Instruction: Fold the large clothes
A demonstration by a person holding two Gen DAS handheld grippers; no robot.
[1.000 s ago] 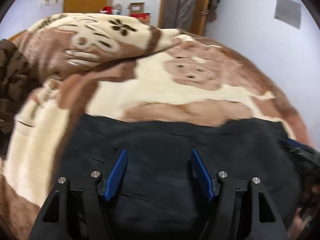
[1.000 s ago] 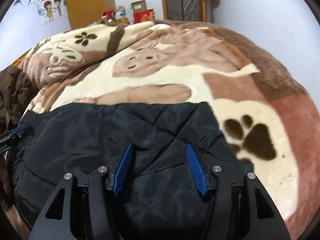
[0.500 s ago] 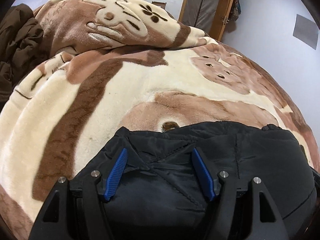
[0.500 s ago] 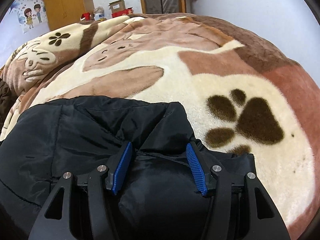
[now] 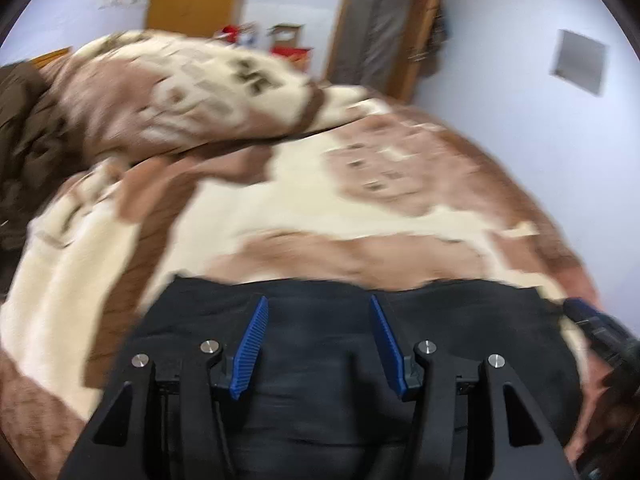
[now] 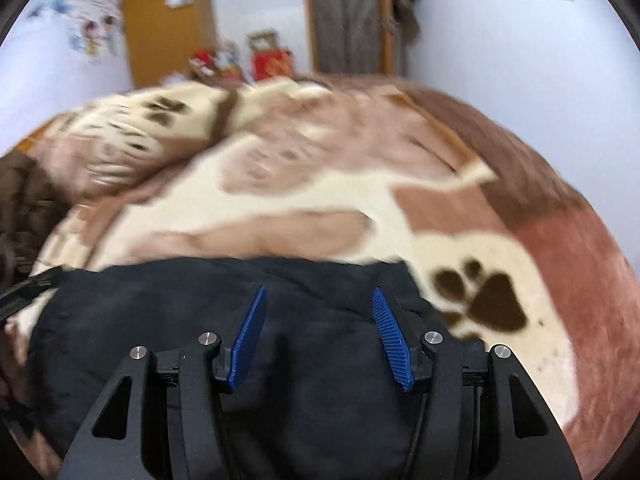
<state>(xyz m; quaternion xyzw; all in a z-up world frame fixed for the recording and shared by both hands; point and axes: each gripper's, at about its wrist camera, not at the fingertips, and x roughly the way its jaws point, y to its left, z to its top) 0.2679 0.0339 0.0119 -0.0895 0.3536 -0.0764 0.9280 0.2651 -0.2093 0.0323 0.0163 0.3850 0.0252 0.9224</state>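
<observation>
A black padded jacket [image 5: 320, 320] lies on the bed near me; it also shows in the right wrist view [image 6: 200, 320]. My left gripper [image 5: 318, 308] is open, its blue pads apart above the jacket's left part, holding nothing. My right gripper [image 6: 318, 298] is open above the jacket's right part, near its right edge, also empty. The right gripper's tip [image 5: 600, 328] shows at the right edge of the left wrist view. Both views are blurred by motion.
A brown and cream animal-print blanket [image 5: 280, 208] covers the bed, bunched up at the back left [image 6: 120, 140]. A dark brown garment [image 5: 20, 140] lies at the left edge. A wardrobe [image 6: 168, 20], boxes [image 6: 272, 60] and a door [image 6: 348, 16] stand behind.
Both grippers have lifted and pulled back from the jacket, staying open. The jacket's far edge now lies flatter and straighter across the blanket. The views are tilted up and blurred.
</observation>
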